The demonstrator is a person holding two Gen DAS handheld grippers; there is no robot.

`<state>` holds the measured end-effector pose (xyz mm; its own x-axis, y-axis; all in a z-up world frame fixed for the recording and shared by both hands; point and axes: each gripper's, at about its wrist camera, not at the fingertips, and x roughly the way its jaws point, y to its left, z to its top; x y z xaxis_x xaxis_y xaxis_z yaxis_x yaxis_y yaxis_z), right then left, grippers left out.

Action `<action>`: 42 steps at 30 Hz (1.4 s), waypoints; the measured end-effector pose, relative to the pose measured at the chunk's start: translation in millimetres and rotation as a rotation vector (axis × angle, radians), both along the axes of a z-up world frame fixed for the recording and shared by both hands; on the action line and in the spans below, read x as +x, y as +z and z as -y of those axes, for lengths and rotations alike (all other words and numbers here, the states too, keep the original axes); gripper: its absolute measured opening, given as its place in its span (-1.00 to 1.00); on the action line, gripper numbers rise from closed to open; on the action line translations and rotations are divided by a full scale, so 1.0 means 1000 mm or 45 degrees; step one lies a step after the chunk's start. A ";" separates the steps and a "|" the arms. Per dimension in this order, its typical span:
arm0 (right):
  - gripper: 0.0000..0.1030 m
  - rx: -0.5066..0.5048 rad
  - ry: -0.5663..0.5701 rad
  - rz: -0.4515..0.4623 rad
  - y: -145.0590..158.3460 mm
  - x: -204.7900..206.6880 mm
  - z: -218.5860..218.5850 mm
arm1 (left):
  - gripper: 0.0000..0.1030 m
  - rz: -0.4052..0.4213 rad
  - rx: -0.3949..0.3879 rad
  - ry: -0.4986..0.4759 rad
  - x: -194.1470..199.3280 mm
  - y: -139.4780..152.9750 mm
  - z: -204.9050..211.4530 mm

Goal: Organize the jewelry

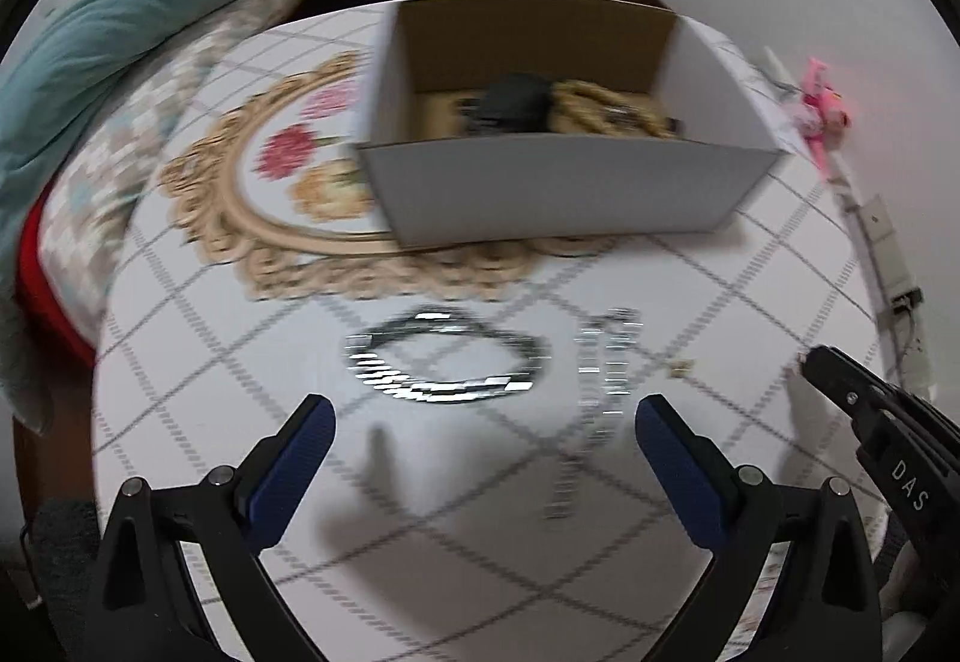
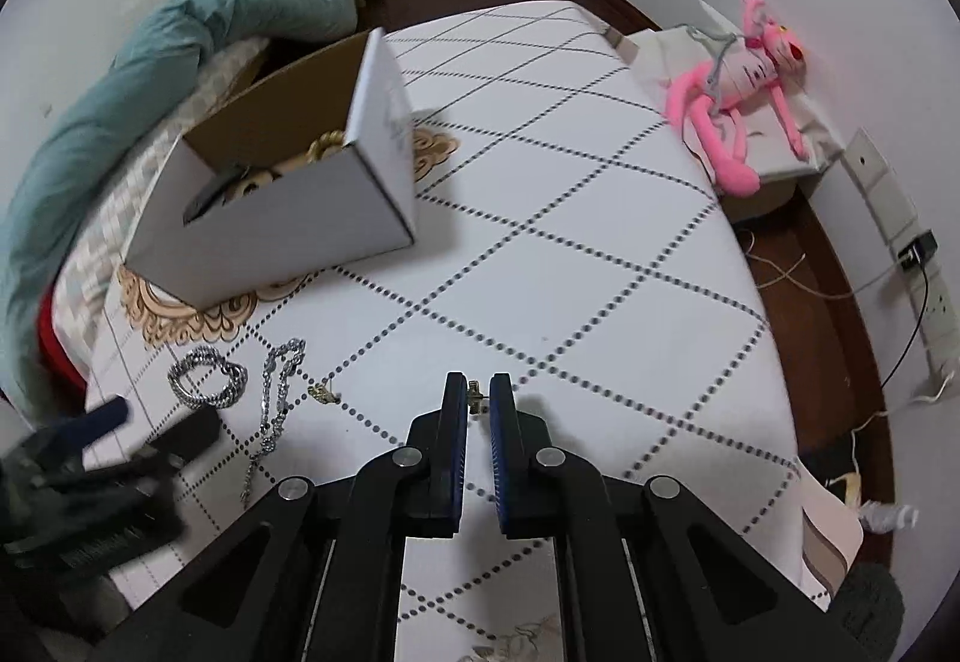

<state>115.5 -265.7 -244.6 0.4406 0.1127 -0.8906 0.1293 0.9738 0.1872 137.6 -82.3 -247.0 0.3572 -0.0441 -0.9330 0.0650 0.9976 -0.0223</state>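
right gripper [image 2: 478,395], lower centre, fingers pinched on a small gold earring [image 2: 474,398] for transfer to the box [image 2: 288,206]; left gripper [image 1: 483,437] fingers spread over the silver bracelet [image 1: 444,362].

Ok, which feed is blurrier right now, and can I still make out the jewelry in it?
Left wrist view: smeared all over; the bracelet and chain show as streaky glints, the box soft-edged. Right wrist view: sharper in the middle, the earring between the right gripper pads is readable; only the left gripper at its edge is blurred.
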 end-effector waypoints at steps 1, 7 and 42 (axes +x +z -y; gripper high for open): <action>-0.85 0.005 -0.014 0.005 0.002 -0.002 0.005 | 0.98 0.004 -0.004 -0.017 0.001 -0.001 0.007; -0.85 0.008 -0.066 -0.007 0.004 -0.005 0.029 | 0.39 0.039 0.016 -0.123 0.005 -0.006 0.048; -0.85 0.134 0.035 0.218 0.101 0.039 0.009 | -0.96 0.279 -0.243 -0.067 0.049 0.115 -0.014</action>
